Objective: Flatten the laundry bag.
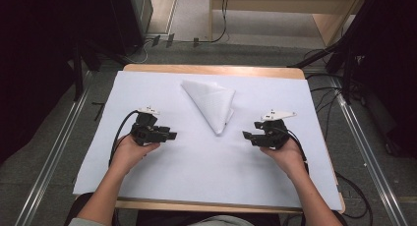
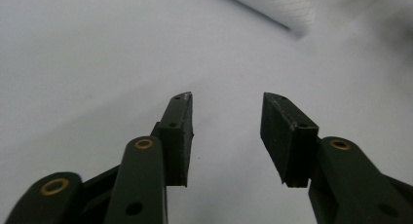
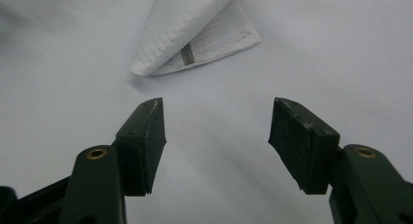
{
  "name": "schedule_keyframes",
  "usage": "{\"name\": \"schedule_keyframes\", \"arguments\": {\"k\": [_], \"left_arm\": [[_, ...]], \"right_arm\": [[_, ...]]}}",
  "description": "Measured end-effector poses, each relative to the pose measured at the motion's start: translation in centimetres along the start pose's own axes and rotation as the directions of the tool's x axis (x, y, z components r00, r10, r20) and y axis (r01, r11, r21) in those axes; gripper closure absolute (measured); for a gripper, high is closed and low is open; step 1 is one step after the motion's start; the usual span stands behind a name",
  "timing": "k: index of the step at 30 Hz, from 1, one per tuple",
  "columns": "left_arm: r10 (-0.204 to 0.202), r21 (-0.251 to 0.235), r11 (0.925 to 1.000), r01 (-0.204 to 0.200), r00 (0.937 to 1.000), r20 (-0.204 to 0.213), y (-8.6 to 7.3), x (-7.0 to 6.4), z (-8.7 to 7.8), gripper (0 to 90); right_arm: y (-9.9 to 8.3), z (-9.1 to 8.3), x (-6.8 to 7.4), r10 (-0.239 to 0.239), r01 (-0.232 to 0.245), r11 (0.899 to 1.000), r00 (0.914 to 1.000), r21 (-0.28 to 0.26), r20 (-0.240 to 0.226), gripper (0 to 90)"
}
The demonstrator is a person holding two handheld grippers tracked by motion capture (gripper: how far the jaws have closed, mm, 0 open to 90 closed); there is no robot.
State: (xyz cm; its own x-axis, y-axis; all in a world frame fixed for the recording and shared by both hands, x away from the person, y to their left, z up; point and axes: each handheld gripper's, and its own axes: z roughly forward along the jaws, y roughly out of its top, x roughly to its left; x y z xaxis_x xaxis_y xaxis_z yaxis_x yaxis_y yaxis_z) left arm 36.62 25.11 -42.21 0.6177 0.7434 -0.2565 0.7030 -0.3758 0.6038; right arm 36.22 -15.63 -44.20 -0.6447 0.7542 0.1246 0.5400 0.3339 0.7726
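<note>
A white cloth (image 1: pixel 211 102) lies folded into a triangle on the white sheet, its point toward the person. In the right gripper view that cloth (image 3: pixel 187 27) shows its pointed tip and a small grey tag, just beyond the jaws. A corner of the cloth (image 2: pixel 277 7) also appears at the top of the left gripper view. My left gripper (image 1: pixel 170 136) rests on the sheet left of the cloth, open and holding nothing. My right gripper (image 1: pixel 246 135) rests right of the cloth's tip, open and holding nothing. Both point inward toward each other.
The white sheet (image 1: pixel 206 157) covers a wooden table (image 1: pixel 211 69). Cables trail from both grippers and run across the floor at the right. Metal rails (image 1: pixel 54 157) flank the table on both sides. Dark equipment stands at the far left and right.
</note>
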Motion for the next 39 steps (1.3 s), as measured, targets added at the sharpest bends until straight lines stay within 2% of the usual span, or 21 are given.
{"name": "schedule_keyframes", "arguments": {"k": [2, 5, 10, 11, 13, 14, 15, 17, 25, 39], "left_arm": [[0.003, 0.002, 1.0000, -0.003, 0.9999, -0.011, 0.0, 0.2, 0.1, 50.3], [-0.003, 0.004, 1.0000, 0.003, 0.9999, -0.013, 0.1, 0.6, 0.1, 44.9], [0.001, 0.001, 1.0000, -0.001, 1.0000, -0.010, 0.2, 0.7, 0.2, 44.4], [0.001, 0.003, 1.0000, -0.001, 1.0000, -0.001, 0.3, 0.7, 0.3, 43.1], [0.006, 0.005, 1.0000, -0.006, 1.0000, -0.004, 0.4, 0.7, 0.4, 42.7], [0.006, 0.005, 1.0000, -0.006, 1.0000, -0.004, 0.4, 0.7, 0.4, 42.7], [0.010, 0.009, 0.9999, -0.010, 0.9999, -0.004, 0.5, 0.8, 0.4, 42.6], [0.002, 0.015, 0.9999, -0.002, 1.0000, -0.004, 0.5, 0.8, 0.5, 42.0], [0.013, 0.020, 0.9997, -0.013, 0.9999, 0.005, 0.8, 1.0, 0.8, 41.1], [0.018, 0.024, 0.9996, -0.018, 0.9996, 0.021, 1.0, 0.9, 1.2, 40.1]], "right_arm": [[0.1, 0.0, 0.0, 0.000, 0.000, 1.000, 1.0000, -0.008, -0.006, 41.7], [0.2, -0.1, 0.0, 0.027, -0.027, 1.000, 0.9995, -0.011, -0.014, 43.6], [0.1, -0.2, -0.2, 0.064, -0.064, 0.998, 0.9977, -0.007, -0.021, 44.1], [0.0, -0.1, -0.4, 0.091, -0.091, 0.996, 0.9955, 0.012, -0.024, 43.8], [-0.1, -0.1, -0.5, 0.120, -0.120, 0.993, 0.9924, 0.021, -0.027, 43.6], [-0.1, -0.1, -0.5, 0.120, -0.120, 0.993, 0.9924, 0.021, -0.027, 43.6], [-0.1, -0.2, -0.6, 0.143, -0.142, 0.989, 0.9891, 0.027, -0.035, 43.6], [-0.1, -0.3, -0.6, 0.144, -0.143, 0.989, 0.9893, 0.029, -0.024, 43.8], [-0.3, -0.6, -0.4, 0.136, -0.136, 0.990, 0.9906, 0.029, -0.010, 44.5], [-0.5, -0.7, -0.3, 0.130, -0.129, 0.991, 0.9915, 0.046, -0.011, 45.4]]}}
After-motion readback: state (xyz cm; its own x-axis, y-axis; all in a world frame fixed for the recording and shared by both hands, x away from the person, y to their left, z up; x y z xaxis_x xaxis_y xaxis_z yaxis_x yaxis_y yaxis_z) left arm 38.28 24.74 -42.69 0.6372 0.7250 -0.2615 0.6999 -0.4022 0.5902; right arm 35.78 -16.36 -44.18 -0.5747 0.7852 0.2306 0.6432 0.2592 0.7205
